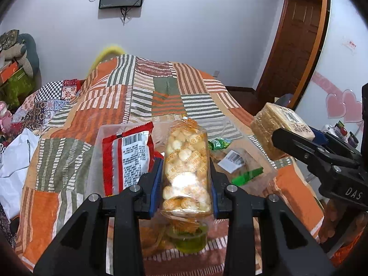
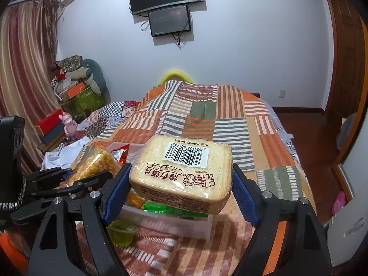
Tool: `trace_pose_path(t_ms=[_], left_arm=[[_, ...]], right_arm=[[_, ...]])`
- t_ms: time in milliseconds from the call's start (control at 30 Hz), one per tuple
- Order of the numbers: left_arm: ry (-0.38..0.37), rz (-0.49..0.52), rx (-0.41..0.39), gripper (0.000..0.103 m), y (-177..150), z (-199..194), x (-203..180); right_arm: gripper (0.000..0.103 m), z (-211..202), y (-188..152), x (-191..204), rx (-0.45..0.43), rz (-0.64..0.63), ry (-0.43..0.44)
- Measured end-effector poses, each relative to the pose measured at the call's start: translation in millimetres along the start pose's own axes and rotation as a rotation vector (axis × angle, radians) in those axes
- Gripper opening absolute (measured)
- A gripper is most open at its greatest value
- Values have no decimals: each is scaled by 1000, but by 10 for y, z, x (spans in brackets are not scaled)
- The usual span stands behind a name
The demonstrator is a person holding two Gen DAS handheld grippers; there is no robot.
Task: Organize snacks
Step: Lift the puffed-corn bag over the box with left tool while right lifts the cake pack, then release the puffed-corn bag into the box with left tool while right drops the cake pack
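My left gripper [image 1: 185, 179] is shut on a clear bag of small round biscuits [image 1: 186, 168] and holds it above a clear plastic bin [image 1: 99, 138] on the bed. The bin holds a red snack packet [image 1: 128, 158] and green wrappers [image 1: 247, 176]. My right gripper [image 2: 181, 184] is shut on a wrapped pack of toasted bread slices [image 2: 184, 172], held above the same bin [image 2: 174, 223]. In the left wrist view that pack [image 1: 276, 124] is at the right, with the right gripper [image 1: 299, 135] on it. The biscuit bag [image 2: 96, 163] shows left in the right wrist view.
A green jelly cup [image 1: 189, 239] stands on the striped patchwork bedspread [image 1: 161, 92] in front of the bin; it also shows in the right wrist view [image 2: 122, 234]. A white cloth [image 1: 13, 161] lies at the left. Boxes and clutter [image 2: 73, 92] pile up by the curtain. A door [image 1: 296, 41] stands at the right.
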State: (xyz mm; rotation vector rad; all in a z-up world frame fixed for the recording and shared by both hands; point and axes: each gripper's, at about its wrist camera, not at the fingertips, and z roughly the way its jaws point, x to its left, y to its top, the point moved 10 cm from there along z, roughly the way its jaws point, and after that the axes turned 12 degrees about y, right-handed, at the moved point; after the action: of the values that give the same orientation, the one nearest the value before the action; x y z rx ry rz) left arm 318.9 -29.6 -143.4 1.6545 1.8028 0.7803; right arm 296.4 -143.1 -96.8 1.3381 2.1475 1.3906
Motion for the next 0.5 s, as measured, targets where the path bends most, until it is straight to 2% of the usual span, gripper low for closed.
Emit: trace_pose_path(t_ms=[267,500], left_arm=[[21,-9,28,34,67,284,-25],[6,-27,66,34,44,485,-15]], right_arm=[[80,283,-4,-99,51,23,17],[80,481,-57,-149,102,15,10]])
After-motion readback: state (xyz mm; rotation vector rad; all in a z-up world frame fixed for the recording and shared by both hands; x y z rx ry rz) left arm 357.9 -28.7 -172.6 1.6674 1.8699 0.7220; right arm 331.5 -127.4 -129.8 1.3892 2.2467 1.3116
